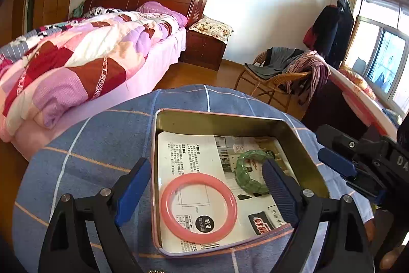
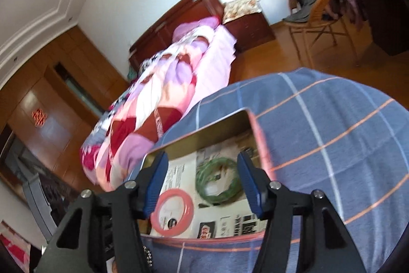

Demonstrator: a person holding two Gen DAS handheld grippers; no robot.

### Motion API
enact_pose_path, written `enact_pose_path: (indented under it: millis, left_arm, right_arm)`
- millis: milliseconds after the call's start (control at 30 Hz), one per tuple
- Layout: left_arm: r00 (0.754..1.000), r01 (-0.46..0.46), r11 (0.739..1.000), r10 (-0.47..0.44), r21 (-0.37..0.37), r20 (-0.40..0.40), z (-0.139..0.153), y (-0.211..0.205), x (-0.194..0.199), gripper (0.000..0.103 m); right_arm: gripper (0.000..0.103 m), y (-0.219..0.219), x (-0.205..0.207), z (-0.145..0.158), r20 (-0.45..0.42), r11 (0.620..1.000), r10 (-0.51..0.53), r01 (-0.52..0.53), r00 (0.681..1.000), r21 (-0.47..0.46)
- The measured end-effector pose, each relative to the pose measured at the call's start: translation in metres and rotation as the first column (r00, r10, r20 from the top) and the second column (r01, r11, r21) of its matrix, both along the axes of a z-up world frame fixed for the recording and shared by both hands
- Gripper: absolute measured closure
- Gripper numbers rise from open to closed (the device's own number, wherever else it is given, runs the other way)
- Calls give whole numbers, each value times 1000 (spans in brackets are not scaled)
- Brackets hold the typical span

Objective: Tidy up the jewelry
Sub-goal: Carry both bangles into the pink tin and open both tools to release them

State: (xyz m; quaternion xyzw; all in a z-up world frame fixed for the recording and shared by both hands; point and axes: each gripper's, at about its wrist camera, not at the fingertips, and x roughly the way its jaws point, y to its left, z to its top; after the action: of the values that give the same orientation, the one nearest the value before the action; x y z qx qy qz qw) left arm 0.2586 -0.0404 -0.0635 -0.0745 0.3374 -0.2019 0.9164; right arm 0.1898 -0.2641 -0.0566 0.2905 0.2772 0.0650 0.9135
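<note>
Nearest in the left wrist view, the left gripper [image 1: 207, 186] is held low over the near edge of the tin box [image 1: 230, 119], its jaws spread wide and empty. One blue pad sits outside the box's left wall; the other pad hides part of the green bangle [image 1: 245, 170], and whether it touches the bangle cannot be told. The gripper's black arms are cut off by the lower frame edge.

In the right wrist view the right gripper [image 2: 202, 183] is tilted, so the whole room appears slanted and slightly blurred. Its jaws are also parted and hold nothing, and they frame the green bangle [image 2: 217, 181] from above. In the left wrist view only a dark body and one blue pad of the right gripper [image 1: 337, 163] are seen at the right, beyond the box wall.

Two bangles are counted, both lying flat inside the box on a printed paper sheet [image 1: 184, 157]: the pink bangle [image 1: 199, 207] near and left, the green one farther and right, apart from each other. The sheet's small print cannot be read.

The box rests on a blue checked cloth [image 1: 102, 140]. Farther off, a bed [image 1: 89, 63] is seen at the left and a wicker chair [image 1: 276, 78] draped with clothes at the right.
</note>
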Motion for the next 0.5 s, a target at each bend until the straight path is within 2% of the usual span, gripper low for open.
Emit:
enact_pose_path:
  millis: [167, 333, 500]
  left_arm:
    - [999, -37, 998, 37, -51, 4, 23, 18, -7, 14]
    - [997, -74, 997, 74, 16, 31, 38, 37, -29, 14]
    - [994, -95, 990, 90, 107, 55, 31, 48, -59, 14]
  right_arm:
    - [42, 3, -1, 4, -15, 998, -42, 41, 999, -55]
    - [42, 7, -12, 6, -25, 990, -65, 62, 998, -125]
    - [42, 11, -43, 2, -53, 987, -59, 50, 997, -155]
